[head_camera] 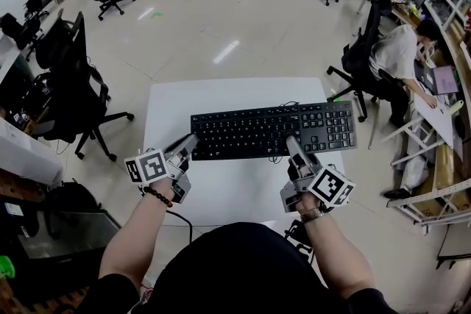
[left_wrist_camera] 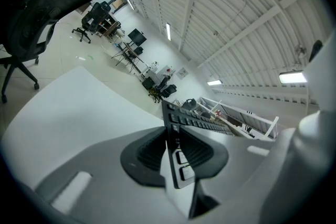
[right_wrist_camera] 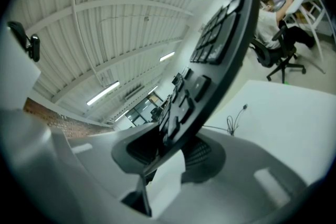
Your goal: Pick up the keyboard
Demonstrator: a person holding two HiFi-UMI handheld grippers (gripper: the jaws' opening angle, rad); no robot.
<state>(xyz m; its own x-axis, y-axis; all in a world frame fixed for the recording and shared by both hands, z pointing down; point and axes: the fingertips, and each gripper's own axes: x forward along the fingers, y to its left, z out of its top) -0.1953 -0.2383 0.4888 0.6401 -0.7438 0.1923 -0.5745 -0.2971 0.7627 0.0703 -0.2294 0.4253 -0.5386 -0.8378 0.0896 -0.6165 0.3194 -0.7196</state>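
The keyboard [head_camera: 274, 130] lies lengthwise left to right. The left gripper [head_camera: 188, 145] pinches its near-left corner, and the right gripper [head_camera: 293, 145] pinches its near edge right of centre.

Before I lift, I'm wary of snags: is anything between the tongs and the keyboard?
Nothing visible. The left tongs and right tongs clamp the keyboard at its near edge; its cable lies on the table.

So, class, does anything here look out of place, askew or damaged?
Nothing is spilled or broken. Only the keyboard stands out: the left hand-held gripper and right hand-held gripper each pinch its near edge, and its cable trails loose on the table.
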